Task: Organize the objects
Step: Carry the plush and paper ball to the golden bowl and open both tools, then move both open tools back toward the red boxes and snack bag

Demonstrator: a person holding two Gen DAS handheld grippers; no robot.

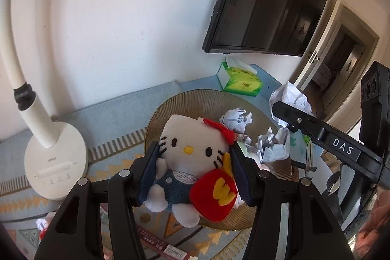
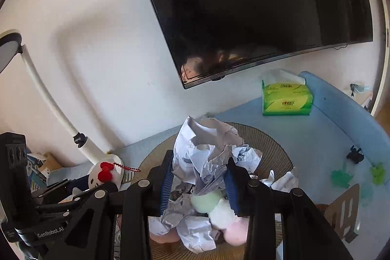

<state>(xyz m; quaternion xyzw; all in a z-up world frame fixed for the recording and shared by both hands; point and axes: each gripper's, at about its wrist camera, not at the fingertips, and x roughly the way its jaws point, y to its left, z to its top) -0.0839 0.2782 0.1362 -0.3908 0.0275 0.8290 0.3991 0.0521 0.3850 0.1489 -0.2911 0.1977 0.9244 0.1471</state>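
Observation:
A white cat plush with a red bow, blue overalls and a red pouch (image 1: 187, 138) is clamped between the blue pads of my left gripper (image 1: 195, 150), above a round woven tray (image 1: 195, 99). The right wrist view shows the same plush (image 2: 104, 174) at lower left. My right gripper (image 2: 200, 160) is shut on a big wad of crumpled white paper (image 2: 199, 138), held over the tray (image 2: 268, 138). Beneath it lie more paper and a pastel green, white and pink soft toy (image 2: 219, 211). Two loose paper balls (image 1: 236, 118) rest on the tray.
A white desk lamp (image 1: 53, 162) stands at left on a patterned cloth. A green tissue pack (image 1: 241, 82) sits at the back under a wall-mounted TV (image 1: 265, 4). A fork (image 1: 309, 157) lies right of the tray. Small green figures (image 2: 341, 177) and a black one (image 2: 354, 155) lie on the blue mat.

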